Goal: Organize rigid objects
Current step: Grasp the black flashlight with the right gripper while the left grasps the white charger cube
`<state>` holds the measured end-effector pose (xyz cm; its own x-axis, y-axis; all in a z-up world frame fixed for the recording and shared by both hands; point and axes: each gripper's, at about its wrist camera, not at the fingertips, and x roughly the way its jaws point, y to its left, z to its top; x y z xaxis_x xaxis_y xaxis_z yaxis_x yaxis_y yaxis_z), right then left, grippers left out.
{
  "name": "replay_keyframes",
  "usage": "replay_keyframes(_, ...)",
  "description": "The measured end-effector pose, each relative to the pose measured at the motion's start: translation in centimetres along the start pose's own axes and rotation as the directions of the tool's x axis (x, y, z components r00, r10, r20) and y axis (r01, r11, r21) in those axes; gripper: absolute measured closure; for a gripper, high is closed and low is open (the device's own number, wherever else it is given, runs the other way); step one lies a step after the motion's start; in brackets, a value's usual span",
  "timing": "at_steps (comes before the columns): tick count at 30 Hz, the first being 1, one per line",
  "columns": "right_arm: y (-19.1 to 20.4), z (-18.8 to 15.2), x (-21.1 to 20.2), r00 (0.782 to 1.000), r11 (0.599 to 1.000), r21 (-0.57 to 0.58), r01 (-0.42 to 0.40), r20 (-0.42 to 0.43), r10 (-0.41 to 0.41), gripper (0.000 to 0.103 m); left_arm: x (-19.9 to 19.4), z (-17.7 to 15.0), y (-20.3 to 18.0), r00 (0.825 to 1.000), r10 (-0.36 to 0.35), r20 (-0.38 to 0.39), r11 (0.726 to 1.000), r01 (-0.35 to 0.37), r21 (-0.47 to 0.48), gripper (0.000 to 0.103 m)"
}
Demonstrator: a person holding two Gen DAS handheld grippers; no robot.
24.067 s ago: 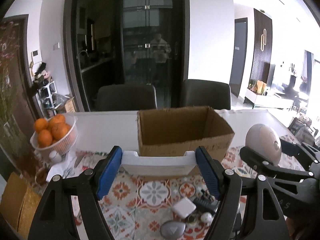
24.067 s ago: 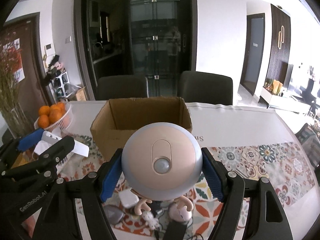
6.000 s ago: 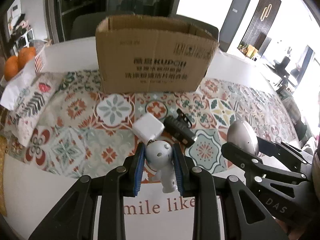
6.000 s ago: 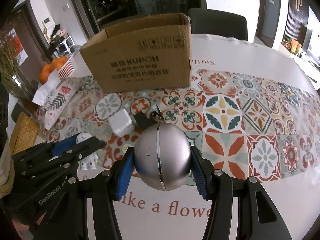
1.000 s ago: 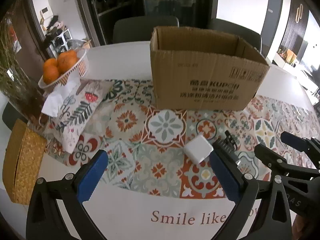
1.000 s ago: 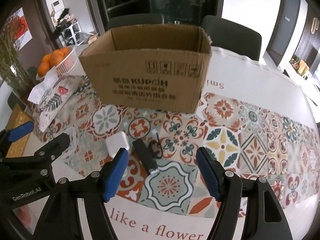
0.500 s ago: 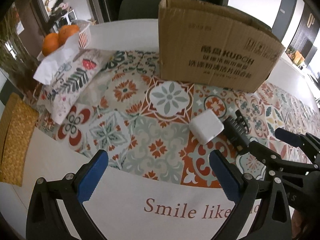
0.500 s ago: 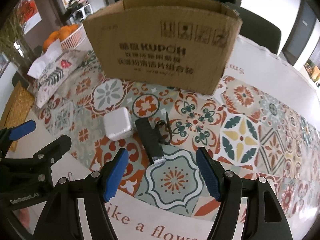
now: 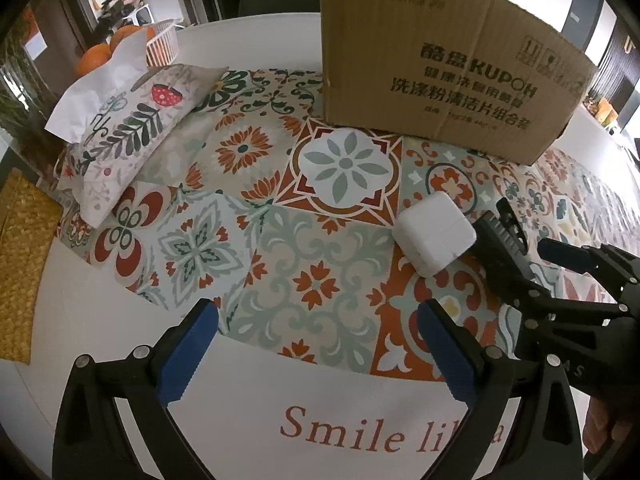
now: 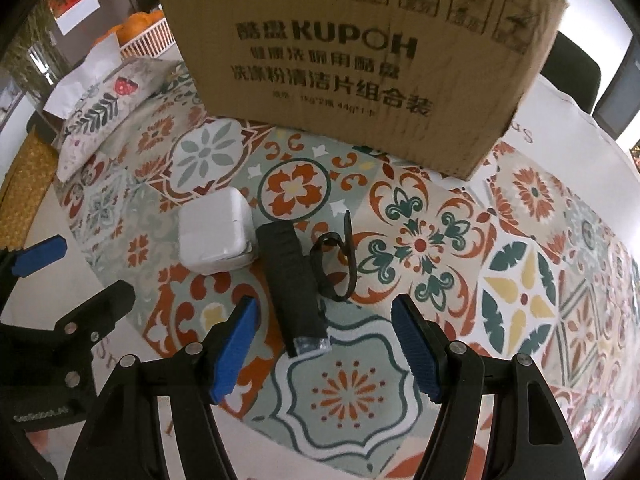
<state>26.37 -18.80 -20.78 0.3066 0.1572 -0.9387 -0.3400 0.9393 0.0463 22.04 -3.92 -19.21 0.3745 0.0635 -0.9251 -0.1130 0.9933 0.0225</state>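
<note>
Both tools hang low over the patterned cloth [image 9: 320, 240] that covers the white tabletop [image 9: 100, 320], pointing steeply down at it. The left tool [image 9: 316, 344] has its blue pads spread wide with nothing between them but cloth and the printed word "Smile". The right tool [image 10: 324, 340] stands about half open, its jaws having just drawn in a little; the near, silvery end of the black flashlight [image 10: 294, 284] lies in the gap between its blue pads, and neither pad touches it.

The flashlight lies lengthwise on the cloth, running from near to far, with a black wrist strap [image 10: 340, 260] looped on the cloth just to its right. Just beside it on the left sits the white charger block [image 10: 214, 236], a rounded square lying flat; whether the two touch I cannot tell. In the left wrist view the charger [image 9: 434, 238] lies beyond the left tool and off to the right, outside its pads, with the right tool's black fingers [image 9: 516, 276] reaching in from the right over the flashlight.

Farther back stands the brown cardboard box [image 10: 360, 60], upright on the cloth, its printed side facing the tools. To the far left lies a floral tissue pouch [image 9: 132, 132] with white tissue poking out, and behind it a white basket of oranges [image 9: 132, 40]. A woven yellow mat [image 9: 20, 260] lies at the left edge of the tabletop.
</note>
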Motion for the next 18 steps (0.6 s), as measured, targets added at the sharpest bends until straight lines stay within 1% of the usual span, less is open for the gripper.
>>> replay_keyframes(4,0.0,0.5,1.1,1.000,1.000,-0.002,-0.013,-0.004,0.013,0.037,0.5,0.1,0.2,1.000,0.004,-0.007,1.000,-0.004,-0.006,0.002)
replay_keyframes(9,0.4,1.2,1.7,1.000,1.000,0.005,0.001,0.014,-0.001,0.040,1.0,0.3,0.7,1.000,0.001,-0.016,1.000,-0.001,-0.020,0.002)
replay_keyframes(11,0.5,1.3,1.8,1.000,1.000,0.013,0.006,0.022,-0.006,0.044,1.1,0.4,0.8,1.000,-0.004,-0.017,1.000,0.003,-0.018,0.002)
replay_keyframes(13,0.7,1.4,1.8,0.999,1.000,0.013,0.020,0.029,-0.020,0.054,1.1,0.4,0.8,1.000,-0.003,-0.018,1.000,0.003,-0.015,0.004)
replay_keyframes(14,0.8,1.4,1.7,0.999,1.000,0.016,0.024,0.031,-0.025,0.054,1.2,0.4,0.8,1.000,-0.007,-0.017,1.000,0.007,-0.013,0.004)
replay_keyframes(15,0.8,1.5,1.8,0.999,0.999,0.023,0.023,0.033,-0.024,0.057,1.1,0.4,0.8,1.000,-0.010,-0.017,1.000,0.010,-0.009,0.004)
replay_keyframes(18,1.0,1.4,1.8,0.999,0.999,0.042,0.026,0.036,-0.028,0.060,1.0,0.3,0.8,1.000,-0.023,-0.017,1.000,0.023,0.001,0.005)
